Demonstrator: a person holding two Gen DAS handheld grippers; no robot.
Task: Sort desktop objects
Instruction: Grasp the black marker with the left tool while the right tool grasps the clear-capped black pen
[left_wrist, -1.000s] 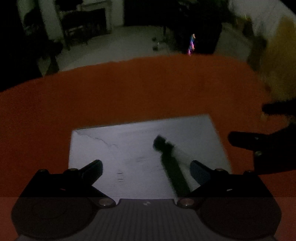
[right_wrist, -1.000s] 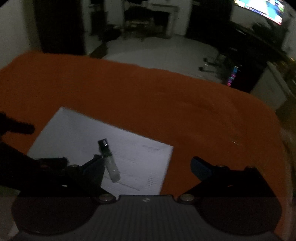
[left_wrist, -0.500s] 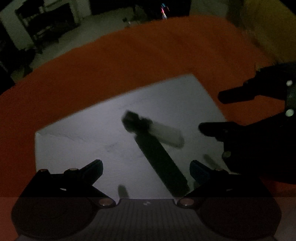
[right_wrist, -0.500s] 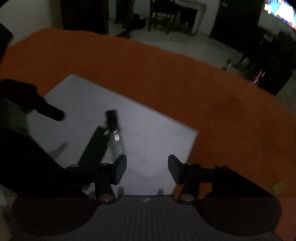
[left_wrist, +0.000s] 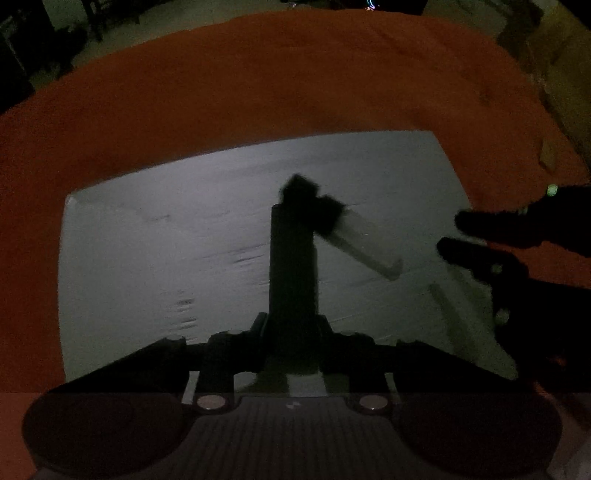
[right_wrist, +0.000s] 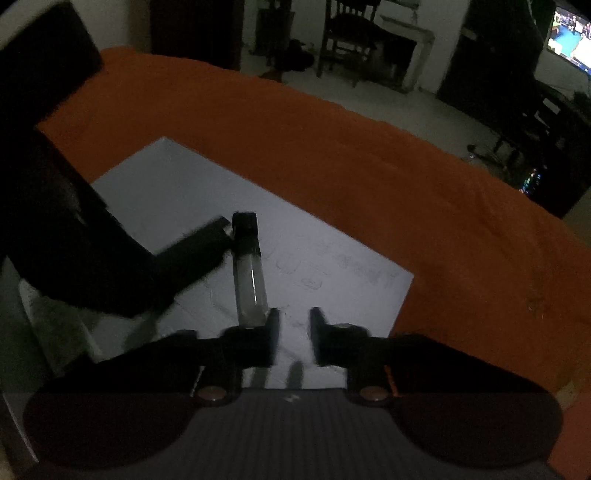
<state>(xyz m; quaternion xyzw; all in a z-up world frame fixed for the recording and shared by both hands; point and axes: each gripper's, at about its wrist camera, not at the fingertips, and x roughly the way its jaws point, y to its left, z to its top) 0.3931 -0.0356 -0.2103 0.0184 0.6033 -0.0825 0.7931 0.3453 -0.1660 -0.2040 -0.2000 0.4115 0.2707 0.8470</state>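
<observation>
A clear tube with a black cap (left_wrist: 365, 245) lies on a white sheet of paper (left_wrist: 155, 258) on the orange cloth. My left gripper (left_wrist: 291, 332) is shut on a dark flat stick (left_wrist: 293, 266) whose far end touches the tube's cap. In the right wrist view the tube (right_wrist: 249, 273) lies just ahead of my left finger, and the stick (right_wrist: 192, 251) reaches its cap from the left. My right gripper (right_wrist: 293, 332) is narrowly open and empty, and shows in the left wrist view (left_wrist: 465, 232) at the right.
The orange cloth (left_wrist: 258, 81) covers a round table whose edge drops to the floor (right_wrist: 406, 103) behind. Dark furniture (right_wrist: 354, 33) and a lit screen (right_wrist: 569, 37) stand far back. The room is dim.
My left gripper has closed on the dark stick. My right gripper has narrowed and come up close to the tube's clear end. Both views have moved nearer the paper.
</observation>
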